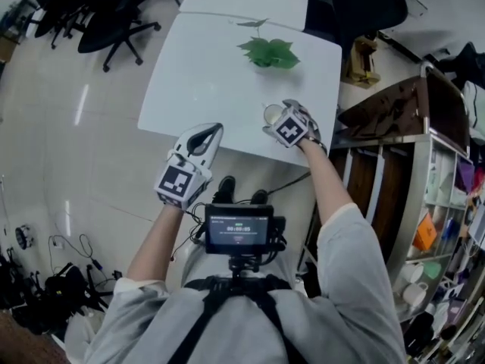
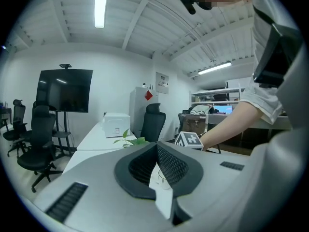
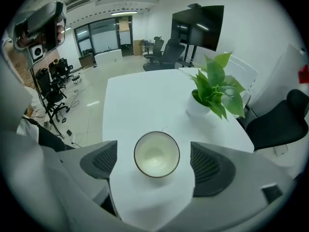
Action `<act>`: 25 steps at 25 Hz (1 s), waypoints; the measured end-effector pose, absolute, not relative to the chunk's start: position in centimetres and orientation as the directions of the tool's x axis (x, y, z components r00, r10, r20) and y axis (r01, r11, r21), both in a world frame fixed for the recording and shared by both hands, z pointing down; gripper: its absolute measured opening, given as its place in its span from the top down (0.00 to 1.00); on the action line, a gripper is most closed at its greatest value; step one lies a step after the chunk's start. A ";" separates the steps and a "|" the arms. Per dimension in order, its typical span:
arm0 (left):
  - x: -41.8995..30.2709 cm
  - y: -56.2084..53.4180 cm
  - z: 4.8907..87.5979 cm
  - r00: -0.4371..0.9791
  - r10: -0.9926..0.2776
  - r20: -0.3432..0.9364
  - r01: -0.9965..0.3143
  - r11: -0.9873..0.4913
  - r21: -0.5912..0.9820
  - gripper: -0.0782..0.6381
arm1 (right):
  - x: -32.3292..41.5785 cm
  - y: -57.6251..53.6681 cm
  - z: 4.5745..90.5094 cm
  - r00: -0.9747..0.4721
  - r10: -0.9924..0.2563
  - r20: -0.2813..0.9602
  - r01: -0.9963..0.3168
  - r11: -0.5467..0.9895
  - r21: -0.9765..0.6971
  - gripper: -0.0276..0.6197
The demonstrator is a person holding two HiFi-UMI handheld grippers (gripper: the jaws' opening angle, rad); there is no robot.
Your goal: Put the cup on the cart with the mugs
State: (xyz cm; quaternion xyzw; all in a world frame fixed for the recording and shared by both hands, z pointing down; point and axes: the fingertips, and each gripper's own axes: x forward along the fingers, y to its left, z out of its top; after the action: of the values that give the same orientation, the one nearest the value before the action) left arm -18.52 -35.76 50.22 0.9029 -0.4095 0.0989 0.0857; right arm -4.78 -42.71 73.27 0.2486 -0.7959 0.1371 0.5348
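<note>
A small cream cup (image 3: pixel 156 154) with a dark rim stands upright on the white table (image 1: pixel 204 82), near its front right corner. My right gripper (image 3: pixel 154 151) is open, with a pad on each side of the cup and a clear gap to both. In the head view the cup (image 1: pixel 270 113) shows just beyond that gripper's marker cube (image 1: pixel 290 130). My left gripper (image 1: pixel 214 130) is held over the table's front edge with its jaws together and nothing in them. The cart (image 1: pixel 424 203) with white mugs (image 1: pixel 414 273) stands to the right of the table.
A potted green plant (image 1: pixel 269 51) stands on the table behind the cup, also in the right gripper view as the plant (image 3: pixel 217 88). Black office chairs (image 1: pixel 106 14) are at the far left. A brown bag (image 1: pixel 362 55) sits past the table's right edge.
</note>
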 end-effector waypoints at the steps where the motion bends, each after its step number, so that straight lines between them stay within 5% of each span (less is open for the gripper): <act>1: -18.8 -36.3 50.6 0.654 -0.715 0.249 -0.747 -0.662 0.061 0.89 | -4.9 -43.0 73.8 -0.295 -0.244 0.924 -0.544 0.837 0.047 0.24; 25: -22.6 -39.2 53.1 0.693 -0.670 0.267 -0.709 -0.700 0.086 0.89 | -4.2 -42.3 77.8 -0.110 -0.112 0.988 -0.522 0.852 0.039 0.32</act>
State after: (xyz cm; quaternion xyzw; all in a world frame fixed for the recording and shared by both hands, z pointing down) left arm -22.58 -39.24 53.09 0.9154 -0.3767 0.1084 0.0914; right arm -4.20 -42.34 77.85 0.2181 -0.7270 0.1623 0.6305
